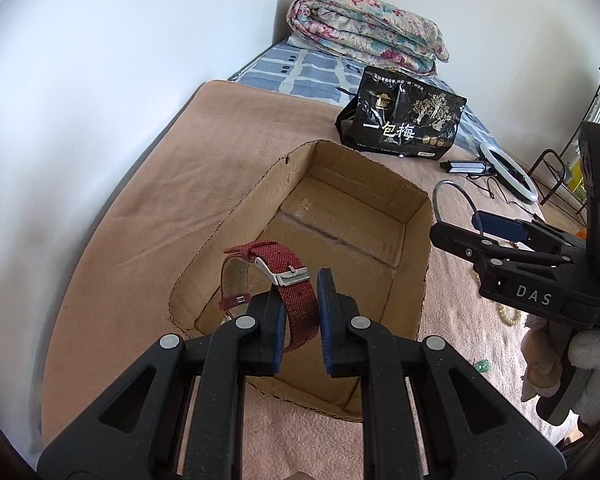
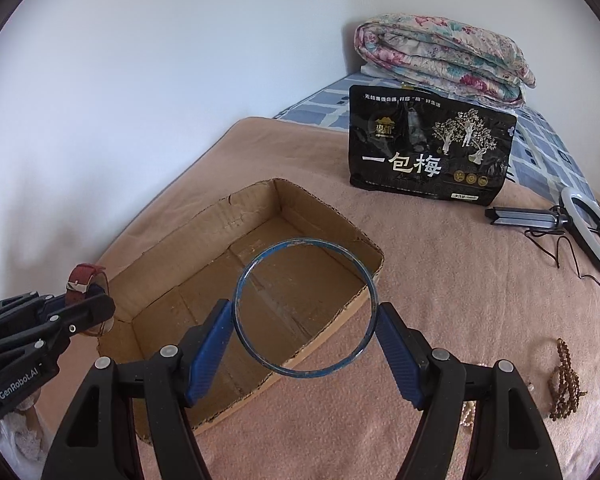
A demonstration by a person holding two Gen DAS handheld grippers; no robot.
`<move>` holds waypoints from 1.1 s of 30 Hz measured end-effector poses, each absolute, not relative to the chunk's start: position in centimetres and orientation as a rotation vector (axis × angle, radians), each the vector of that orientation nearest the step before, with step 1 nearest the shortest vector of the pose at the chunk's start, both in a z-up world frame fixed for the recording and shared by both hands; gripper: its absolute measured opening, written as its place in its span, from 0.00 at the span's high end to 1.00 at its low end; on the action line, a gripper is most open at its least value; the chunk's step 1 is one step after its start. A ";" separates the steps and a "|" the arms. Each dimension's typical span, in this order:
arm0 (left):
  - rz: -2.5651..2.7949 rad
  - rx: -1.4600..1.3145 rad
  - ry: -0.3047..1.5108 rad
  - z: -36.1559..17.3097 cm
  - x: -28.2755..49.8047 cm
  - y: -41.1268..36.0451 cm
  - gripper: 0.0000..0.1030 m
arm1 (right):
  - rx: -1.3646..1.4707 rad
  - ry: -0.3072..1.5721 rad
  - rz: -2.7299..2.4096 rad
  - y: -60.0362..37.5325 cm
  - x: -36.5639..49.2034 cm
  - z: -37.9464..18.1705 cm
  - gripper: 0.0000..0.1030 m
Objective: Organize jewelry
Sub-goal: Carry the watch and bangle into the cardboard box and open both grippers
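My left gripper (image 1: 300, 300) is shut on a red fabric watch strap (image 1: 288, 280) with a silver buckle, held over the near left corner of an open cardboard box (image 1: 414, 248). My right gripper (image 2: 304, 316) is shut on a thin blue bangle (image 2: 260, 256), held upright above the box's (image 2: 204, 220) near right rim. The bangle also shows in the left wrist view (image 1: 456, 190), with the right gripper (image 1: 500, 228) at the box's right side. The left gripper (image 2: 84, 304) with the watch (image 2: 86, 274) shows at the left of the right wrist view.
The box lies on a pink blanket (image 2: 440, 280). Brown bead strings (image 2: 566, 384), pale pearl beads (image 1: 508, 314) and a small green piece (image 1: 482, 366) lie to the right. A black snack bag (image 2: 428, 148), ring light (image 2: 592, 232) and folded quilt (image 2: 444, 56) stand behind.
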State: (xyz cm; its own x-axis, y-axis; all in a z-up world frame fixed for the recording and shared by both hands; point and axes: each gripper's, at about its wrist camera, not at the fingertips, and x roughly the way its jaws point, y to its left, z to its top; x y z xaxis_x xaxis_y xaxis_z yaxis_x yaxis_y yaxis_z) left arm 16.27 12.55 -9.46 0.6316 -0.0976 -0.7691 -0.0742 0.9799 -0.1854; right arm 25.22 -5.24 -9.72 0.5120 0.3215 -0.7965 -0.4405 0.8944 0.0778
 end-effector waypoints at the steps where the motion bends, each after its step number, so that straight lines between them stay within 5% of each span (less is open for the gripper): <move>1: -0.014 -0.208 0.892 -9.6 16.3 12.6 0.88 | -0.143 0.930 0.460 -5.0 25.4 -9.9 0.28; 9: -0.008 -0.213 0.908 -10.0 16.7 12.7 0.87 | -0.124 0.941 0.468 -3.9 26.3 -10.1 0.26; 11: -0.001 -0.216 0.904 -10.0 16.7 12.8 0.61 | -0.124 0.932 0.467 -3.7 26.3 -10.0 0.08; 13: 0.000 -0.225 0.887 -9.7 16.6 13.0 0.47 | -0.117 0.911 0.462 -3.8 26.3 -9.6 0.02; 33: 0.028 -0.203 0.842 -8.7 15.7 12.4 0.46 | -0.091 0.888 0.388 -7.5 25.3 -8.0 0.02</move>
State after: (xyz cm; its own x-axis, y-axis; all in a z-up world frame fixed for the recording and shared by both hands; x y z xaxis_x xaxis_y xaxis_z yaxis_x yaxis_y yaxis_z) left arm 15.73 12.42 -8.71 0.6671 -0.0554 -0.7429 -0.1052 0.9802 -0.1675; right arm 25.26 -7.49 -8.01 0.5665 0.2928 -0.7703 -0.3670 0.9266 0.0822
